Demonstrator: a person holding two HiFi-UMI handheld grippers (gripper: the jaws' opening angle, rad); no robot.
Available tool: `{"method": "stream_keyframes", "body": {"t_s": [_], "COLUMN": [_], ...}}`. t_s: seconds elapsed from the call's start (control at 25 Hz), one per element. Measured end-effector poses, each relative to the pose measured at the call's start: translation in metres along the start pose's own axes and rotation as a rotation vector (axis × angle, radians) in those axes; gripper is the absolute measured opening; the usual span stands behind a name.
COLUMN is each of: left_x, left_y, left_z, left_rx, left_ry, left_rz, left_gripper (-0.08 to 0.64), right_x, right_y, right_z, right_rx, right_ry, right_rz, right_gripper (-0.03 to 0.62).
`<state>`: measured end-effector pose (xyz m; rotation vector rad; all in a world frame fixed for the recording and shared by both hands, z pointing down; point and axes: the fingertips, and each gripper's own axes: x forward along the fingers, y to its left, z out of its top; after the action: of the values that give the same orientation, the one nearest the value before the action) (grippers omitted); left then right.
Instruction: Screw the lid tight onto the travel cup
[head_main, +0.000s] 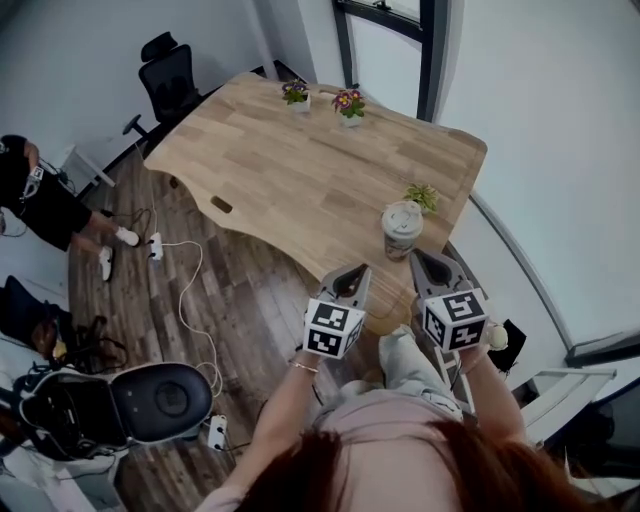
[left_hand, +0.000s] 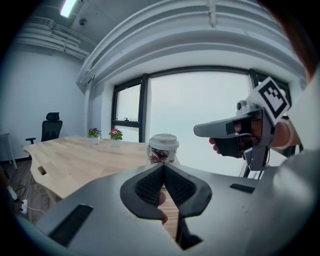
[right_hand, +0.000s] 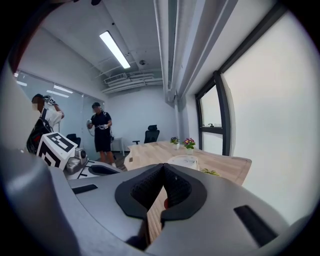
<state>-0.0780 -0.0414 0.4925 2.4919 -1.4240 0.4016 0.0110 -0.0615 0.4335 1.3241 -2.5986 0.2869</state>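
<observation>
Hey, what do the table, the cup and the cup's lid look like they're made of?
Table: light wood with a matte finish, plank seams and grain showing; whether it is solid or veneer is unclear. Cup: likely paper or plastic, with a printed band round its side. Lid: pale and smooth, probably moulded plastic, with a raised rim.

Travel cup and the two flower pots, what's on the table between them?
Nothing; in the head view, only bare tabletop separates the travel cup from the flower pots.

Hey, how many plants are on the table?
3. Two flowering plants stand side by side at the far end of the table; a small green plant sits just beyond the cup. None seems hidden.
</observation>
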Motion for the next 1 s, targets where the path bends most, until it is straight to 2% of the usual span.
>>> {"method": "stream_keyframes", "body": {"t_s": [0.4,0.76,1.0], "left_x": [-0.045,-0.067,-0.081], "left_y": [-0.024,-0.058,-0.080], "left_z": [0.032,0.069,0.079], "left_rx": [0.037,0.039,0.033], "left_ry": [-0.080,-0.151,-0.180], "left_rz": [0.095,0.150,0.192], "left_gripper": [0.002,0.002,0.002], "right_x": [-0.034,-0.078,-0.113], "right_y": [0.029,0.017,0.011], "right_z": [0.016,0.034,0.043], "right_rx": [-0.052,-0.092,-0.085], "right_ry": [-0.070,-0.131,-0.164], "right_rz": [0.015,0.017,0.011], "right_gripper": [0.000,0.000,0.000]}}
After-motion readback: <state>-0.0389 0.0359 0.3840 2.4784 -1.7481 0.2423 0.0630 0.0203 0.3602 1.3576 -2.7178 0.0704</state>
